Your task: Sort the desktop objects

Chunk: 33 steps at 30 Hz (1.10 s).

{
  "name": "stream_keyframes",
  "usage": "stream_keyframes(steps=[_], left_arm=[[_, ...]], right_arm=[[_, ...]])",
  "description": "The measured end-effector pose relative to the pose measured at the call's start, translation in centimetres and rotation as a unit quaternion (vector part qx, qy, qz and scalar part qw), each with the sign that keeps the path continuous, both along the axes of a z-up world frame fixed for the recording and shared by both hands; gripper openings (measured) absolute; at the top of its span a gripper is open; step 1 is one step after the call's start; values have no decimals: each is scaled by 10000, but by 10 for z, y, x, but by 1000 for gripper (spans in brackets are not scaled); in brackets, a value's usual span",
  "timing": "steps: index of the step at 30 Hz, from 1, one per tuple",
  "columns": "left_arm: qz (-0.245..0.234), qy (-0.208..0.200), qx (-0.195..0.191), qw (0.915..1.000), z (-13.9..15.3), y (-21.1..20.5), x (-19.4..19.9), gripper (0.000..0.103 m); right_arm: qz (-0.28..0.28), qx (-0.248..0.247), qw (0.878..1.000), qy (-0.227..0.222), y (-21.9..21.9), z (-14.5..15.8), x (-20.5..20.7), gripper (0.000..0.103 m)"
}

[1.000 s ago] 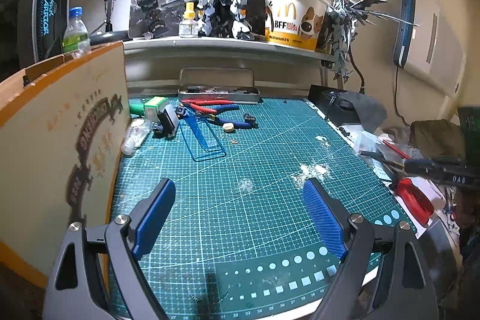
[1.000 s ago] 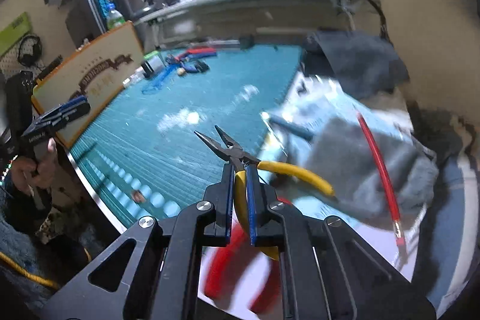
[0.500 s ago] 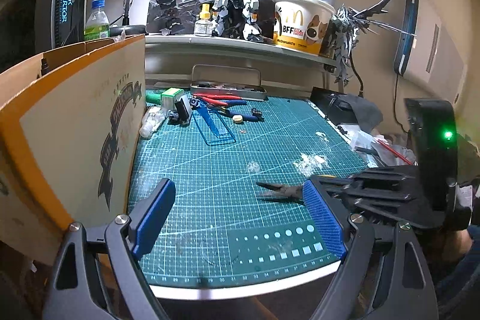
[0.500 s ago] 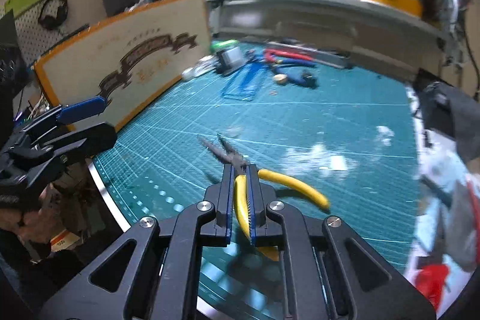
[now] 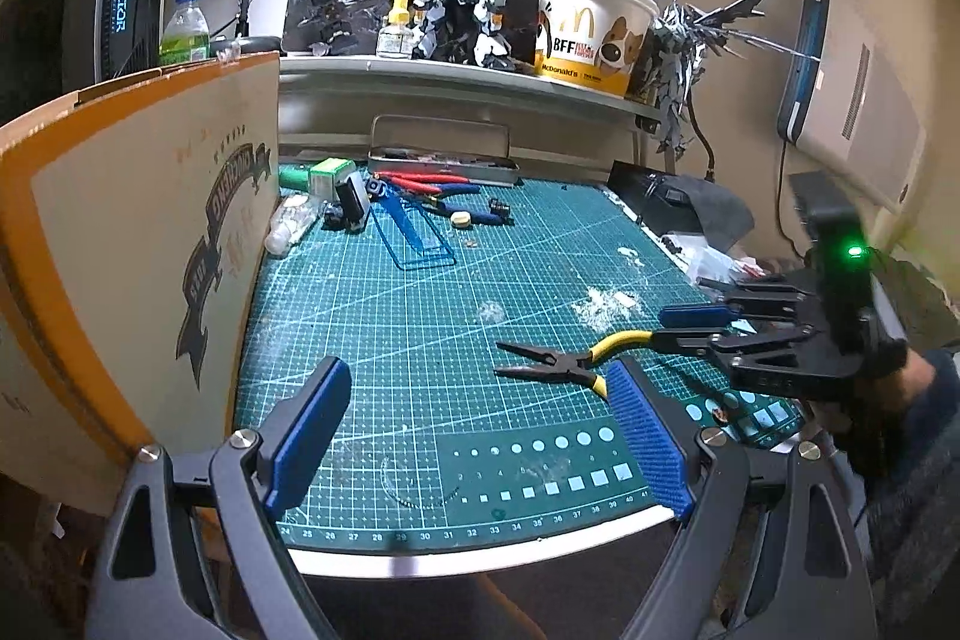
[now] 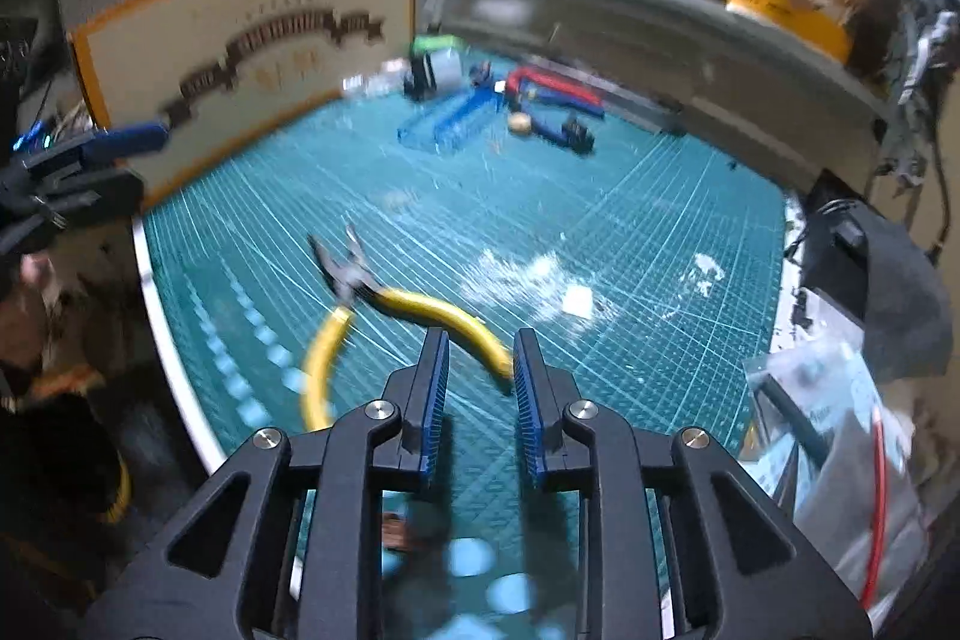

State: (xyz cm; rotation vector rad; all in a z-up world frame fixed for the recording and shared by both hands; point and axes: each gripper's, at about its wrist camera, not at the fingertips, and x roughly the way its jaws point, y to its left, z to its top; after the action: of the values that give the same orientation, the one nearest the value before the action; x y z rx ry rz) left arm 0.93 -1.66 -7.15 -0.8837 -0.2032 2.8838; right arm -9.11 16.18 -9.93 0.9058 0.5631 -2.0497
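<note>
The green cutting mat (image 5: 420, 340) covers most of my surface, with the tall cardboard box (image 5: 150, 232) standing along its left edge. My left claw (image 5: 474, 436) hangs wide and empty over the mat's near edge. My right claw (image 6: 480, 388) is parted to a narrow gap and grips nothing. The yellow-handled pliers (image 6: 384, 304) lie flat on the mat near its front edge, one handle tip just at the right claw's fingertips, nose pointing toward the box. I judge this a release: I'd back the right claw straight off without snagging that handle, leaving the pliers lying flat.
</note>
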Motion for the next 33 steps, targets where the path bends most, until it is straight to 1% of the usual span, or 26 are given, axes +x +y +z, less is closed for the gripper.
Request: stream_keyframes(steps=[2, 4, 5, 7, 9, 11, 12, 14, 15, 17, 19, 22, 24, 27, 30, 33], left_arm=[[14, -12, -6, 10000, 0, 0, 0, 88], [34, -12, -2, 10000, 0, -1, -1, 88], [56, -22, -2, 10000, 0, -1, -2, 88], [84, -38, 9, 10000, -1, -3, -3, 88], [92, -50, 22, 9999, -2, -4, -4, 88], [89, -38, 23, 10000, -2, -5, -3, 88], [85, -31, 25, 10000, -3, -5, -3, 88], [80, -34, 12, 10000, -5, -5, -2, 88], [87, -59, 1, 9999, -7, -5, -2, 88], [70, -118, 32, 9999, -10, -5, -3, 88], [51, -126, 33, 9999, -12, -2, -5, 88], [7, 96, -127, 9999, -15, 9, -4, 88], [31, 465, -310, 9984, -21, 23, -3, 88], [133, 566, -342, 9977, -30, 37, -6, 88], [234, 668, -374, 9968, -39, 51, -9, 88], [336, 769, -406, 9956, -48, 66, -12, 88]], right_arm=[[196, 205, 9996, -5, -6, -8, -8, 22], [327, 144, 9993, -71, -10, -9, -12, 21], [297, 98, 9994, -168, -12, -9, -14, 19], [188, -11, 9991, -372, -13, -10, -17, 19], [-139, -106, 9988, -468, -12, -10, -14, 18], [-521, -69, 9979, -374, -13, -10, -2, 14], [-796, -49, 9963, -310, -14, -10, 7, 13], [-1519, -123, 9880, -246, -17, -10, 31, 10], [-1740, -264, 9839, -307, -19, -10, 44, 9], [-1834, -539, 9805, -447, -22, -10, 61, 12], [-1884, -637, 9788, -490, -24, -9, 70, 13], [-1957, -751, 9762, -562, -12, -7, 67, 13], [-2018, -816, 9745, -544, 0, -1, 66, 16], [-2151, -953, 9713, -351, 23, 8, 69, 23], [-2240, -949, 9699, -117, 39, 13, 74, 23], [-2367, -901, 9673, -81, 52, 13, 74, 24]])
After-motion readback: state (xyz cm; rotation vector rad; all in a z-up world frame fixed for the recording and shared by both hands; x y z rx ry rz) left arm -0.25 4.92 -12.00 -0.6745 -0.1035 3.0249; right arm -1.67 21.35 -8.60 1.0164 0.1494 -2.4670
